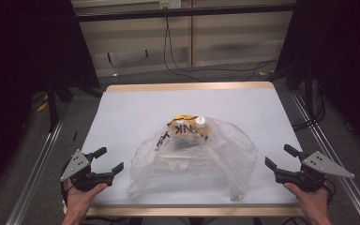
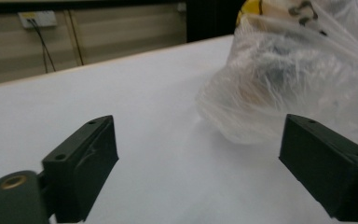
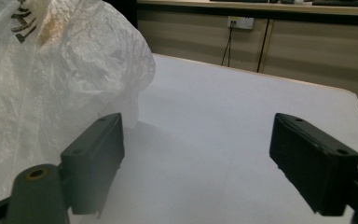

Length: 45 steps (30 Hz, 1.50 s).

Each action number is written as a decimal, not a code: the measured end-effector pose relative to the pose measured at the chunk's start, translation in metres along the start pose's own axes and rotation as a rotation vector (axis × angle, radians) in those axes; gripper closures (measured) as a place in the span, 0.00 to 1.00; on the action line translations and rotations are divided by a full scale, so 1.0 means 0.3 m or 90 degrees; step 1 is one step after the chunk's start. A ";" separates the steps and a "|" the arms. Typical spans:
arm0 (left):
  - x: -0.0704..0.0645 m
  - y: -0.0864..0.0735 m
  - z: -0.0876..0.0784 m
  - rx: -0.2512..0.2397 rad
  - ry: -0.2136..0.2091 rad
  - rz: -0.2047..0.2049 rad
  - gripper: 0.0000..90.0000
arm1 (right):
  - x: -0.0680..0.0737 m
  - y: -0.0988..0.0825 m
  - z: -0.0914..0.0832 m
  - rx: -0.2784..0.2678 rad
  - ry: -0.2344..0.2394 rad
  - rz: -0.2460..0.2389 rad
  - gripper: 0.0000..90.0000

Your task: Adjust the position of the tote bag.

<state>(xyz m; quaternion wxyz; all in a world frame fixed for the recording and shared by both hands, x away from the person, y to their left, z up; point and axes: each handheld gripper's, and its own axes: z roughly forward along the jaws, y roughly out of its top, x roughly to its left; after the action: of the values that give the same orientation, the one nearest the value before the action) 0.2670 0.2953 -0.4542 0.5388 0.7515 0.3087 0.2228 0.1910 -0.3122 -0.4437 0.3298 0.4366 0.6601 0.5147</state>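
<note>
Flanking plastic bag [image 1: 192,159]: left hand-held gripper [image 1: 107,159], right hand-held gripper [image 1: 277,156], both spread, empty; bare table [image 1: 122,117] beyond.

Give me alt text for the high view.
A crumpled clear plastic bag with black lettering lies mid-table on a white table. The left gripper and right gripper rest open at either side, not touching it.

Through the cloudy plastic bag [image 1: 194,157] I can't make out the contents: something yellow with black lettering [image 1: 183,130] and a white cap [image 1: 201,121], the rest a dark smear. In the left gripper view the bag runs off the top and right edges; in the right gripper view it runs off the left edge. Both forearms are cut off at the bottom of the high view.
</note>
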 end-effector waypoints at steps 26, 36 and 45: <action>-0.065 0.029 -0.019 0.002 -0.060 0.020 0.39 | 0.050 0.026 0.003 0.074 0.110 -0.005 0.47; -0.107 0.041 -0.058 0.005 -0.085 0.003 0.47 | 0.099 0.038 -0.022 0.085 0.157 -0.012 0.59; -0.135 0.039 -0.103 -0.002 -0.095 -0.011 0.60 | 0.155 0.048 -0.038 0.090 0.198 -0.023 0.68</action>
<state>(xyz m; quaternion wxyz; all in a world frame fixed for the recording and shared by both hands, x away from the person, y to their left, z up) 0.2204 0.2849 -0.4333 0.5634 0.7624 0.2741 0.1620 0.1656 -0.2728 -0.4261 0.2016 0.3617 0.7456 0.5221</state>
